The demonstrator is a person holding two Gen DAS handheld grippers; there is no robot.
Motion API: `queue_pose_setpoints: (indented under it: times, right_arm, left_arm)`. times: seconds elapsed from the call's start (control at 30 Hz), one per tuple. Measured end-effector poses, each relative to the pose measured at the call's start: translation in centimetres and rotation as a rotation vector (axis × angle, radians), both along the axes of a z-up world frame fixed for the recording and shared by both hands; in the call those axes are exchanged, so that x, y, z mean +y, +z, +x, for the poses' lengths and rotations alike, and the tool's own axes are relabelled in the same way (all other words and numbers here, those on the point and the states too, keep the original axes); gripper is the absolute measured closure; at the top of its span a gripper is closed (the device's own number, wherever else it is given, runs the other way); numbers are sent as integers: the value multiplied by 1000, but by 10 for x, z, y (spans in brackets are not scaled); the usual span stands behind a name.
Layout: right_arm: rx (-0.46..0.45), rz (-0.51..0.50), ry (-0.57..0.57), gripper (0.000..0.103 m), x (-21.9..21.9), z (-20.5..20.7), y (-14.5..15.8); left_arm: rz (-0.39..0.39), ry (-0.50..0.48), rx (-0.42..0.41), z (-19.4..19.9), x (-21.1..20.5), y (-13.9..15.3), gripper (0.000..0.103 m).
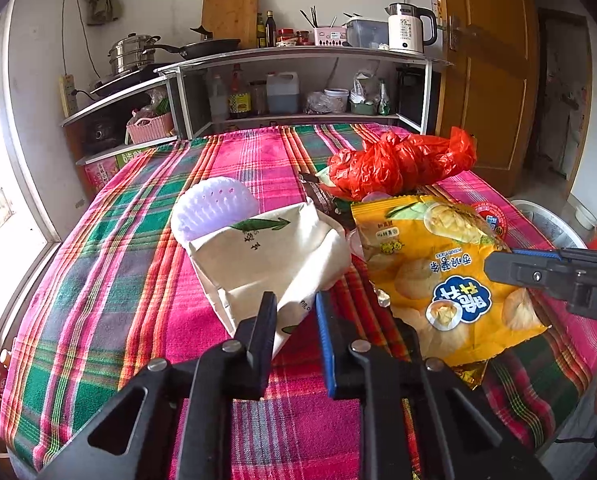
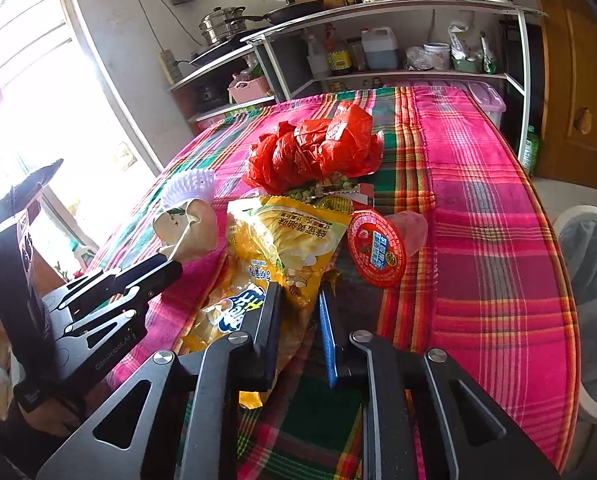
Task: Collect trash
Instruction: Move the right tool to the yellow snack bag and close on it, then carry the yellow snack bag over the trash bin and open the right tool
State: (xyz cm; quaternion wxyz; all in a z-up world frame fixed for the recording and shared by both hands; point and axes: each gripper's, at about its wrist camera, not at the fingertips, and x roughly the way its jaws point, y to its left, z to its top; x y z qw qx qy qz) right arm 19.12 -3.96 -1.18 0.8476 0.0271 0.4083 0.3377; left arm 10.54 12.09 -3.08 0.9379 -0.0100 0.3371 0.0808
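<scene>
Cream paper, folded into a small bag, lies on the plaid tablecloth straight ahead of the left gripper, whose jaws are drawn narrow onto the bag's near corner, its long axis running away toward the white foam fruit net behind it. Just beside it, the yellow chip bag lies lengthwise ahead of the right gripper, also narrowed, apparently pinching its near edge. Each hand is nearest its own piece; the white bin stands off the table's right edge.
</scene>
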Motion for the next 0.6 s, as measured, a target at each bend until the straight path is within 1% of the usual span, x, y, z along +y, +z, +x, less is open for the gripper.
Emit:
queue_pose_setpoints:
  times: [0.07,0.13,0.23,0.27,0.5,0.6]
  right_arm:
    - [-13,1,4,89,0,-3,3]
    - [-21,5,6,91,-1,-4,5]
    - [-28,22,6,93,-4,-7,8]
    - [-32,28,7,96,-5,-8,10]
    - [-56,63,1,98,-16,-17,21]
    - [-77,85,-5,98,-22,-20,29]
  left_arm:
    - [2,5,-12,-2,0,3,88]
    - [-4,11,-24,-5,0,6,90]
    - [-20,18,-36,-10,2,11,92]
    - [-26,20,-40,-12,1,13,92]
    - [-36,23,-70,-23,-6,28,93]
    - [-29,22,-85,-27,-12,36,93]
